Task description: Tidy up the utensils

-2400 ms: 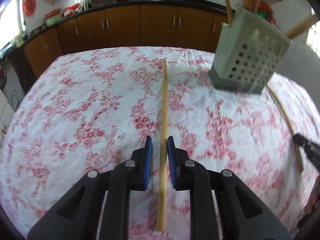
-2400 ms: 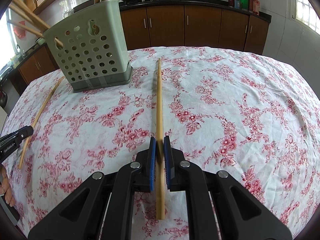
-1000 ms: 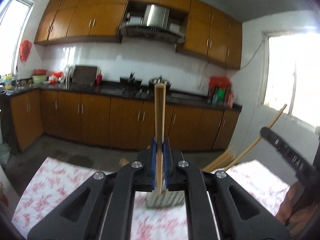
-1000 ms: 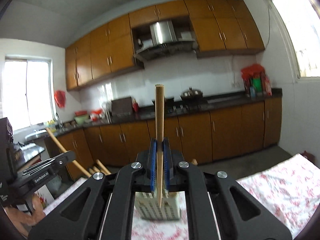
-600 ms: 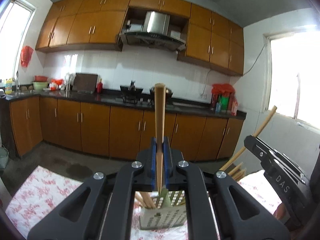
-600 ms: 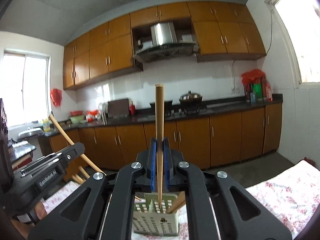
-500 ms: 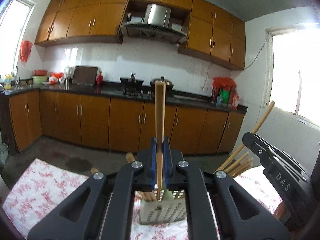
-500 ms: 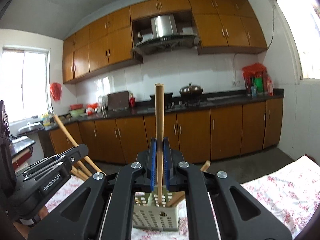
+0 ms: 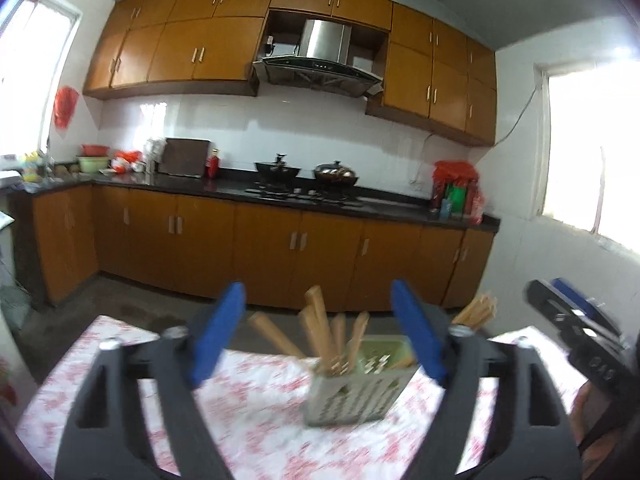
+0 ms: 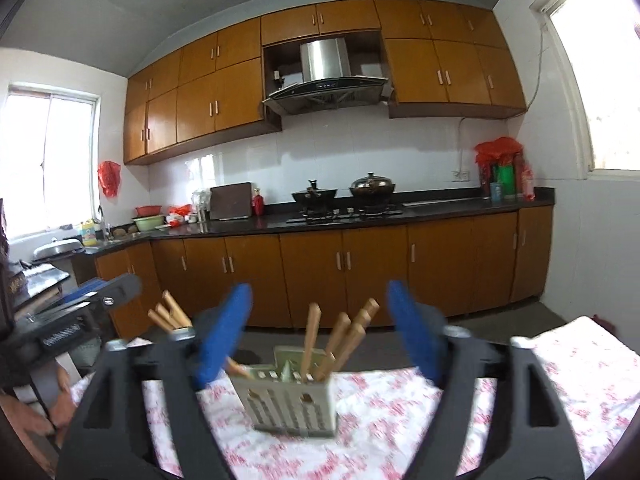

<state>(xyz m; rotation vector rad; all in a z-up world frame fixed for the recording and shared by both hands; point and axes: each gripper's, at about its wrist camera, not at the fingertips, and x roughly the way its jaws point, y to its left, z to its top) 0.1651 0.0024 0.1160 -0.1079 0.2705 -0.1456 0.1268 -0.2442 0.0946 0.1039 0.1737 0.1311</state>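
The step in hand looks like the drop: both grippers hang over the holder with nothing in them, so each chopstick seems to have just gone in.

Left wrist view, left to right: the floral tablecloth (image 9: 256, 396) covers the near table; the left gripper (image 9: 318, 334) has its jaws opening, its 2 blue pads (image 9: 218, 332) standing wide apart with no chopstick between them; the pale green holder (image 9: 352, 392) stands upright on the cloth, seen in the gap nearer the right pad; a cluster of wooden chopsticks (image 9: 324, 332) sticks up out of its left part, leaning various ways; further right a few more tips (image 9: 478, 312) show behind the right finger; the right gripper (image 9: 576, 320) enters at the far right edge, blurred.

Right wrist view, left to right: the left gripper's dark body and a hand (image 10: 60, 396) fill the left edge; some chopstick tips (image 10: 170, 316) lean left; the right gripper (image 10: 320, 332) likewise has its jaws opening, wide and empty; the holder (image 10: 292, 400) sits just below and between its fingers, with about 4 chopsticks (image 10: 340, 340) rising from it; the tablecloth (image 10: 560, 368) runs off to the right.

No loose chopstick shows on the visible cloth, though much of the table is hidden by the grippers. The next move, I judge, calls for lifting both grippers clear without knocking the leaning sticks or the light holder, then tilting down to check the table for anything left.
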